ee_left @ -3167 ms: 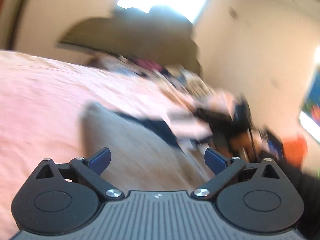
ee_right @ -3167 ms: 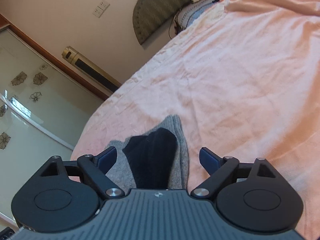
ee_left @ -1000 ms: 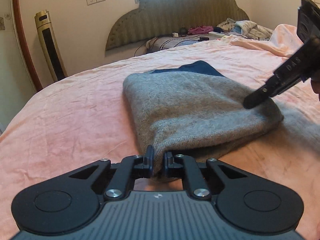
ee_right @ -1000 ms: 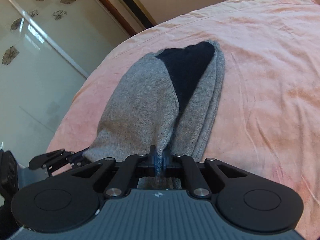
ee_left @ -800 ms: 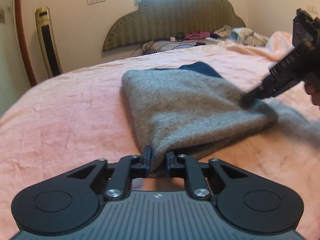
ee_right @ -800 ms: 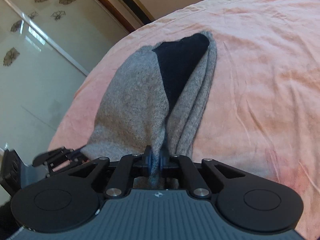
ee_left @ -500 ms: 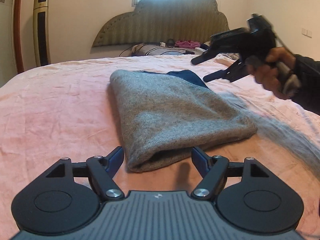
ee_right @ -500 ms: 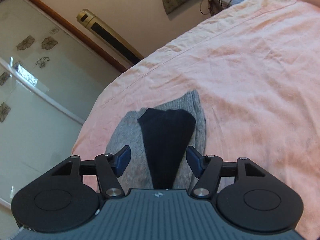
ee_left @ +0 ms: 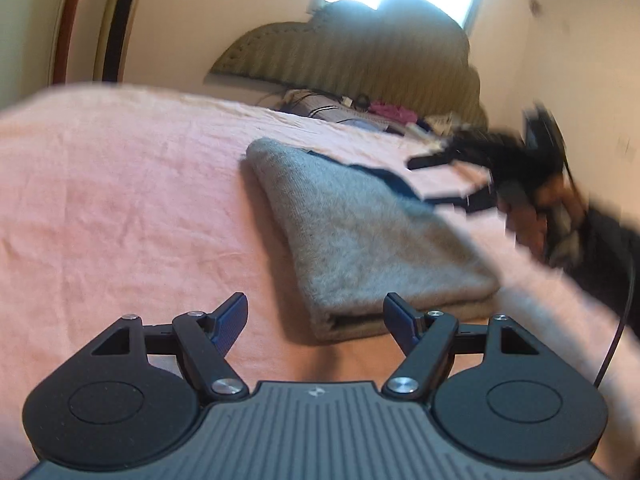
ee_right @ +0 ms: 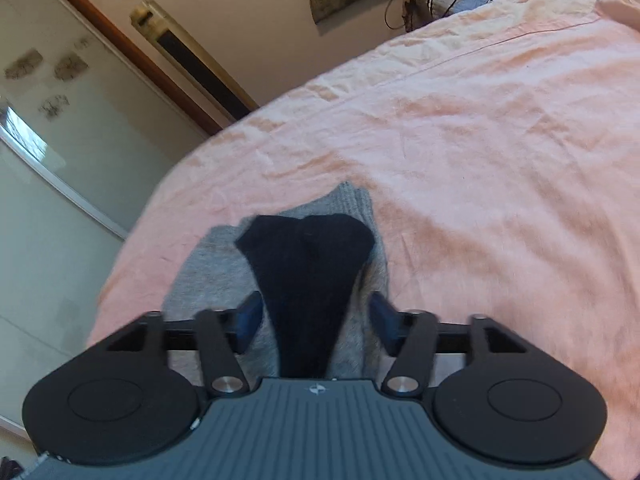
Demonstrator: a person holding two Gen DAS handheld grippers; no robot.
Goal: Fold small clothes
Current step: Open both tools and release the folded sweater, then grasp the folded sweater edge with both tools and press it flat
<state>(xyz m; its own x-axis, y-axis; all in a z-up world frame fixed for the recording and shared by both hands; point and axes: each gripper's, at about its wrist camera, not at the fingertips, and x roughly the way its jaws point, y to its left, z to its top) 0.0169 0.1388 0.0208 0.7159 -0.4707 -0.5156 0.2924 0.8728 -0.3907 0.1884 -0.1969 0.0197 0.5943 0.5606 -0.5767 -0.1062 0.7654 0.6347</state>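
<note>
The folded grey sweater (ee_left: 360,240) lies on my pink bed (ee_left: 120,200); my left tongs (ee_left: 316,318) stand apart just short of its near edge, gripping nothing. My right tongs (ee_right: 314,316) are opening above it, pads clear of the cloth.

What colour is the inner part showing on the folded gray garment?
Dark navy, almost black, against the gray knit garment; the inner part shows best in the right wrist view.

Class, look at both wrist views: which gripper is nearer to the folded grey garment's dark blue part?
Right. The right gripper hangs directly over the dark blue part, jaws opening, gripping nothing. The left gripper sits open at the folded grey garment's opposite end.
</note>
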